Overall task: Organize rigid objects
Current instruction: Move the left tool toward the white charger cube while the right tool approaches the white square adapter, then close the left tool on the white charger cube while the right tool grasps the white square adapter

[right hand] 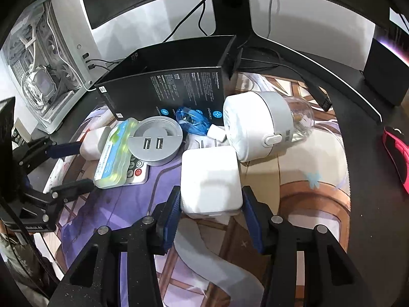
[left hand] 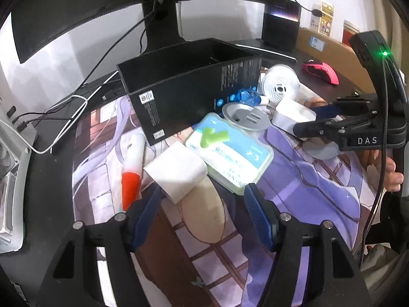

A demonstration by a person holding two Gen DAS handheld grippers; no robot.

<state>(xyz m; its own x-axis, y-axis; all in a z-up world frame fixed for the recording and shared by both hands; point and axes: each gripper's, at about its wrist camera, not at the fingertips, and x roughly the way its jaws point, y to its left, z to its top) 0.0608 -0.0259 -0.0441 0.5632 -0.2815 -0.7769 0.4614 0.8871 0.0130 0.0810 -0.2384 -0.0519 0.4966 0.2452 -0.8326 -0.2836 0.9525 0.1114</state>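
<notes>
An open black box [left hand: 189, 87] [right hand: 168, 87] stands at the back of the printed desk mat. Before it lie a white charger block [left hand: 176, 172], a green-blue case [left hand: 230, 153] [right hand: 112, 153], a grey USB hub [left hand: 245, 116] [right hand: 156, 140], a white-orange tube [left hand: 131, 163], a blue crumpled wrapper [right hand: 191, 119] and a white round device [right hand: 253, 125]. My left gripper [left hand: 202, 204] is open, its jaws either side of the charger block's near end. My right gripper [right hand: 211, 212] is open around a second white charger [right hand: 211, 179] [left hand: 292, 116].
A monitor stand [left hand: 161, 25] and cables sit behind the box. A pink mouse [left hand: 322, 71] [right hand: 398, 153] lies at the right on the black desk. A white PC case [right hand: 48, 58] stands at the left. A black speaker [left hand: 281, 28] is at the back.
</notes>
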